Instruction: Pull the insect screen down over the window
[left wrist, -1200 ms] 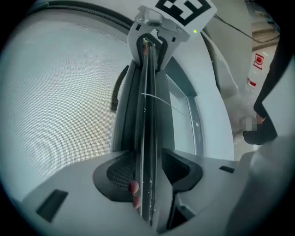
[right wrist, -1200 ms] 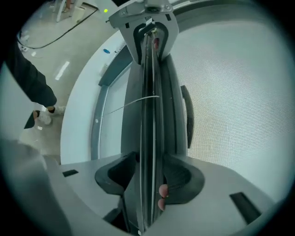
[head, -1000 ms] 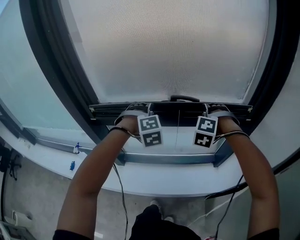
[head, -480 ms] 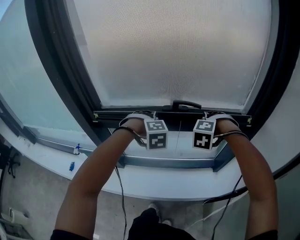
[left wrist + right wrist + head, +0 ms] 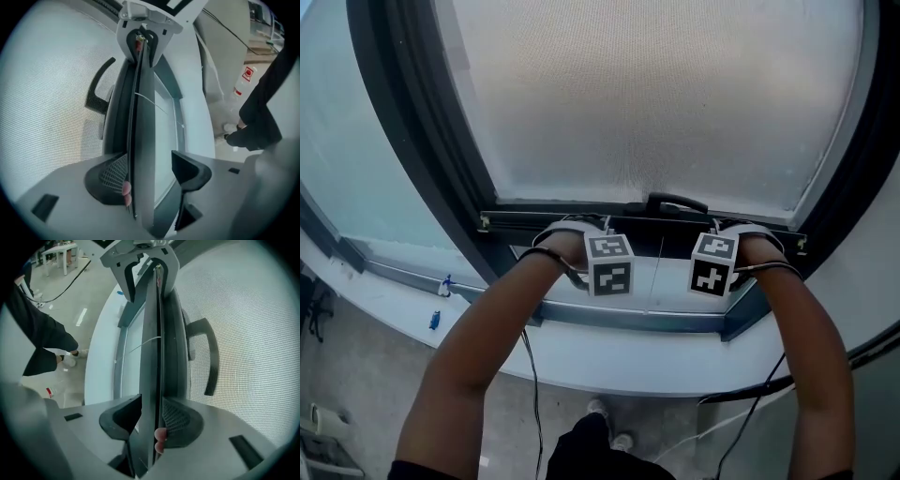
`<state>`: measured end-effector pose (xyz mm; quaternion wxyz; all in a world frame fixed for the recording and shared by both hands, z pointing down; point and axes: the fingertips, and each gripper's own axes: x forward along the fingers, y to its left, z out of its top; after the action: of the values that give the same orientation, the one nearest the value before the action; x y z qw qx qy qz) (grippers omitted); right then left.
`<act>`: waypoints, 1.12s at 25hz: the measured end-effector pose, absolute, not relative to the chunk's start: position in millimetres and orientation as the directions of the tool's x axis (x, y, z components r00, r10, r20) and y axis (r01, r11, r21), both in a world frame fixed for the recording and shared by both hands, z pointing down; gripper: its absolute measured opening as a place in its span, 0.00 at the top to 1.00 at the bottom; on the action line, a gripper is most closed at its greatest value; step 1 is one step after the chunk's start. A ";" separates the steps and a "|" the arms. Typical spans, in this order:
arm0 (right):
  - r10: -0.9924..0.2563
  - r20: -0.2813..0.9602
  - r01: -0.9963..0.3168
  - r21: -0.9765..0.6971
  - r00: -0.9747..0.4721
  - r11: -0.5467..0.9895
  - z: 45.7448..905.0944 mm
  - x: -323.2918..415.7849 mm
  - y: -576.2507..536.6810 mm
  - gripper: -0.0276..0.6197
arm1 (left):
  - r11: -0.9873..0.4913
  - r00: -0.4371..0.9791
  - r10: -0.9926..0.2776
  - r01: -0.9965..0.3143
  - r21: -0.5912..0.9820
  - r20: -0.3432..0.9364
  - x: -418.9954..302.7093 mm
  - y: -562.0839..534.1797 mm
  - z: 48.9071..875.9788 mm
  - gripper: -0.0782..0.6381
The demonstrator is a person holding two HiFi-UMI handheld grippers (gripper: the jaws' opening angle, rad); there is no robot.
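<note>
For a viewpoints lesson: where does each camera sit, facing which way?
Head view: on the head, steeply down at the screen's bottom bar; both forearms show.
Left gripper view: on the left hand-held gripper, along the bar; jaws just opened around it; fingertip shows.
Right gripper view: on the right hand-held gripper, likewise; jaws just closed onto it.
Both gripper views share the black handle.
</note>
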<state>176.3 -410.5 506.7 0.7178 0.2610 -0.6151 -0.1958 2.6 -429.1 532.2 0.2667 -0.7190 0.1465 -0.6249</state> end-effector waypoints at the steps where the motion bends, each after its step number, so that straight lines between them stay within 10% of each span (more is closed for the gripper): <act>1: -0.622 0.766 -0.031 0.634 0.166 0.773 508.7 176.8 -411.9 0.75 | -0.808 0.175 -0.552 0.128 -0.575 0.815 2.5 -430.2 534.0 0.47; 28: -0.764 0.643 -0.072 0.765 0.051 0.640 501.9 175.6 -411.2 0.80 | -0.715 0.278 -0.660 0.053 -0.697 0.698 0.6 -433.1 512.4 0.57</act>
<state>175.6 -411.2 501.9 0.6458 0.3293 -0.6347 -0.2677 0.6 -433.1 512.4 0.3155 -0.7344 0.2067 -0.5643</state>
